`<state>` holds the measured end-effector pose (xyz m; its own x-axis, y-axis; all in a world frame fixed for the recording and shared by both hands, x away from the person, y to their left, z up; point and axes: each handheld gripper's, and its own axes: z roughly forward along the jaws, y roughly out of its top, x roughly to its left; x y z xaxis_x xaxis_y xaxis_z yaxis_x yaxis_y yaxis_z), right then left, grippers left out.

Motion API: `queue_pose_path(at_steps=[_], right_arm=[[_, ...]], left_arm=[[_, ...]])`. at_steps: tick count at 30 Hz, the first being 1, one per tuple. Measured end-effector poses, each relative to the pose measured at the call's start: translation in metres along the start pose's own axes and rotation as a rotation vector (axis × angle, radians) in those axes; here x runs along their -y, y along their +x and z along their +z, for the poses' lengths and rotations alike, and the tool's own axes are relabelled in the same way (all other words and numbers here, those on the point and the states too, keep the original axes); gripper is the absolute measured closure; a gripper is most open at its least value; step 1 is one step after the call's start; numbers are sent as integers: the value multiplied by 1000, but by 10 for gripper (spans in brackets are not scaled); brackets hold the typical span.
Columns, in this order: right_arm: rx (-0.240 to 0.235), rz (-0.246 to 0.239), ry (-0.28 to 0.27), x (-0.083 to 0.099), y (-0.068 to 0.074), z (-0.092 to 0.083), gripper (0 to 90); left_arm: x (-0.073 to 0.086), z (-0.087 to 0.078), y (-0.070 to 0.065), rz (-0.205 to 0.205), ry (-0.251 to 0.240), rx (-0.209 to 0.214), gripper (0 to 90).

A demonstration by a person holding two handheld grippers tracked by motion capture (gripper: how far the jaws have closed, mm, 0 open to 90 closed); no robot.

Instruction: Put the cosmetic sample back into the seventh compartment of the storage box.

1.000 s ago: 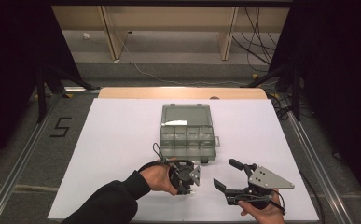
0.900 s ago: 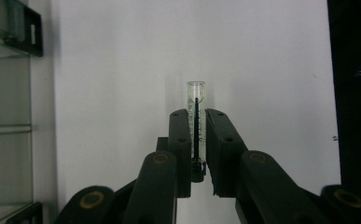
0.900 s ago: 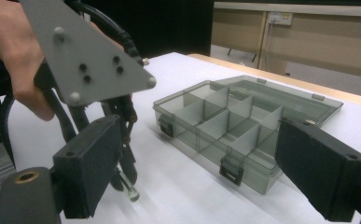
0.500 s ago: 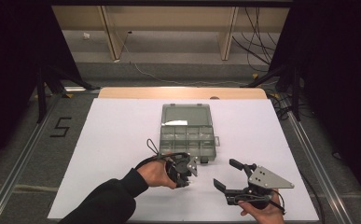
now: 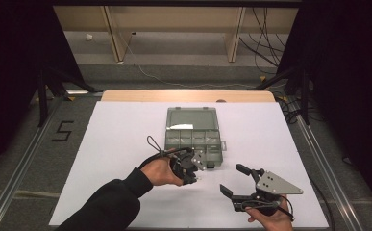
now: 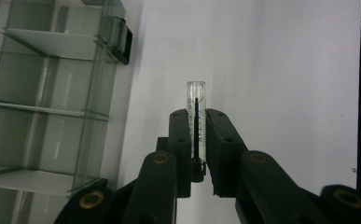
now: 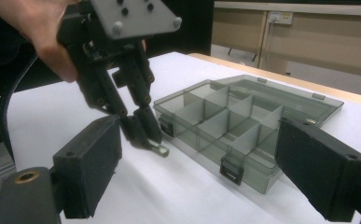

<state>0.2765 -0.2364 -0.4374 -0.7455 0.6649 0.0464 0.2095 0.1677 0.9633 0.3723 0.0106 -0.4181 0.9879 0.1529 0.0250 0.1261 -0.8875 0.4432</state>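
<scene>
Two grippers: left gripper (image 6: pixel 196 135) pinches a clear vial (image 6: pixel 196 100); right gripper (image 5: pixel 235 179) fingers spread.

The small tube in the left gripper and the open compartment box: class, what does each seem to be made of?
Small clear tube: clear glass or plastic, glossy; the table shows through it, with a dark core inside. Smoky grey compartment box: probably hard translucent plastic, smooth; its dividers show through the walls, and its latches are dark.

Open compartment box (image 5: pixel 192 130) sits mid-frame on the desk (image 5: pixel 121 134), lid laid back toward the top. Left hand-held gripper (image 5: pixel 193 166), clamped on a small clear vial (image 6: pixel 196 116), hangs just beside the box's lower edge. Wide bare desk at left and upper right. Right hand-held gripper (image 5: pixel 236 180), jaws apart, occupies the lower right.
</scene>
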Motion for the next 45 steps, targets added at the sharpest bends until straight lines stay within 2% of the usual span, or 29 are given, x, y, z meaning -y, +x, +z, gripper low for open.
queue_pose_path(at_steps=[5, 6, 11, 15, 16, 19, 21, 22, 27, 30, 31, 33, 39, 41, 45], right_arm=[[0, 0, 2, 0, 0, 0, 158], [1, -1, 1, 0, 0, 0, 158], [0, 0, -3, 0, 0, 0, 158], [-8, 2, -10, 0, 0, 1, 158], [-7, 2, -9, 0, 0, 1, 159], [0, -1, -2, 0, 0, 0, 159], [0, -1, -2, 0, 0, 0, 159], [-1, -1, -1, 0, 0, 0, 158], [-2, -1, -4, 0, 0, 0, 158], [-14, 14, -21, 1, 1, 2, 158], [-4, -1, -5, 0, 0, 0, 158], [-5, -1, -4, 0, 0, 0, 158], [-10, 2, -12, 0, 0, 1, 158], [-10, 3, -14, 0, 0, 1, 158], [-16, 6, -16, 0, 0, 1, 158]], left_arm=[[-5, -5, 7, -20, -9, -17, 805], [-6, -5, 8, -38, -24, -19, 804], [-11, -9, 17, -34, -25, -43, 804], [-13, -10, 25, -52, -29, -55, 805], [-13, -10, 25, -67, -32, -55, 804], [-14, -10, 30, -64, -30, -63, 805], [-15, -9, 32, -86, -32, -64, 804], [-16, -9, 34, -76, -30, -67, 805], [-18, -9, 40, -112, -41, -79, 804], [-19, -9, 45, -108, -33, -82, 804], [-19, -8, 44, -128, -41, -83, 804], [-20, -7, 47, -123, -41, -86, 804], [-25, -3, 52, -161, -52, -87, 804], [-27, -3, 53, -156, -50, -90, 805], [-29, -1, 57, -186, -50, -88, 804]])
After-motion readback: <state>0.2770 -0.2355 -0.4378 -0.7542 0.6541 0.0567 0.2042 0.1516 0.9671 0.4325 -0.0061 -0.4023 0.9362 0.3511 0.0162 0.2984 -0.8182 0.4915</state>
